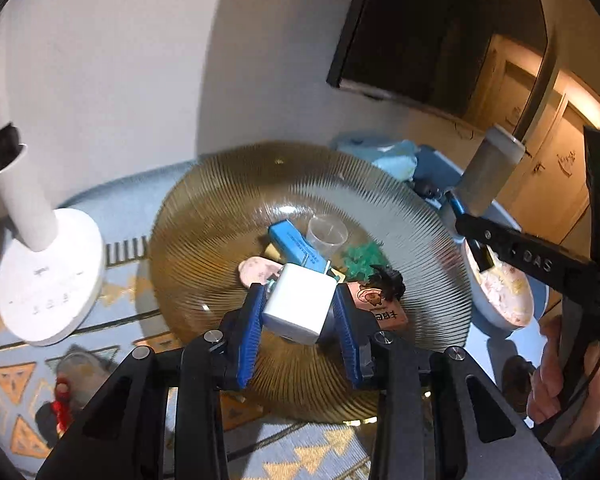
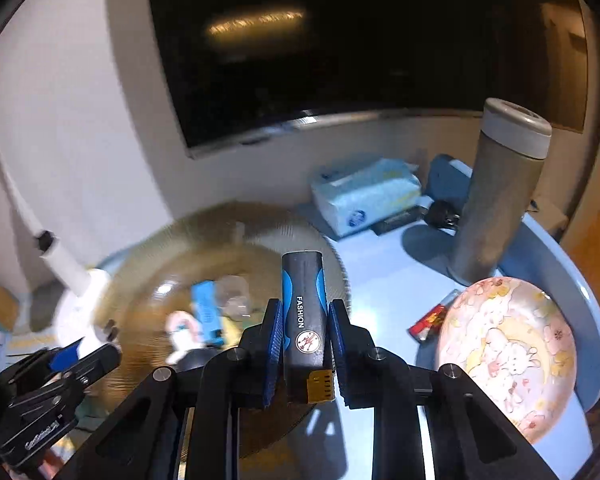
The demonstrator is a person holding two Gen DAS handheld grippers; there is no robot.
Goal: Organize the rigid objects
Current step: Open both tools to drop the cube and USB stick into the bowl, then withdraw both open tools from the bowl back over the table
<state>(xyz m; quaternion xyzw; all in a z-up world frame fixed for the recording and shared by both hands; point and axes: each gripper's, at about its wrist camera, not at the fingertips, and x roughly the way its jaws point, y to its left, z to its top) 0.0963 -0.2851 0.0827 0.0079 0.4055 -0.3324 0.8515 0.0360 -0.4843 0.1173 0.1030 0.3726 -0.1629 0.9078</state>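
Observation:
My left gripper [image 1: 300,300] is shut on a white charger cube [image 1: 298,306] and holds it just above the amber ribbed glass plate [image 1: 220,208]. On that plate lie a blue box [image 1: 296,246], a clear small cup [image 1: 327,234], a pink piece [image 1: 256,272], a green tuft [image 1: 360,258] and an orange card [image 1: 380,308]. My right gripper [image 2: 305,334] is shut on a black and blue "FASHION" lighter-like block [image 2: 303,316], held over the right rim of the plate [image 2: 260,224]. The right gripper also shows in the left wrist view [image 1: 476,236].
A white desk lamp [image 1: 44,272] stands left of the plate. A grey thermos [image 2: 496,192], a tissue pack [image 2: 364,196], a pink bunny dish [image 2: 508,352] and a red packet [image 2: 430,322] sit on the blue tray [image 2: 380,272]. A wall TV [image 2: 340,48] hangs behind.

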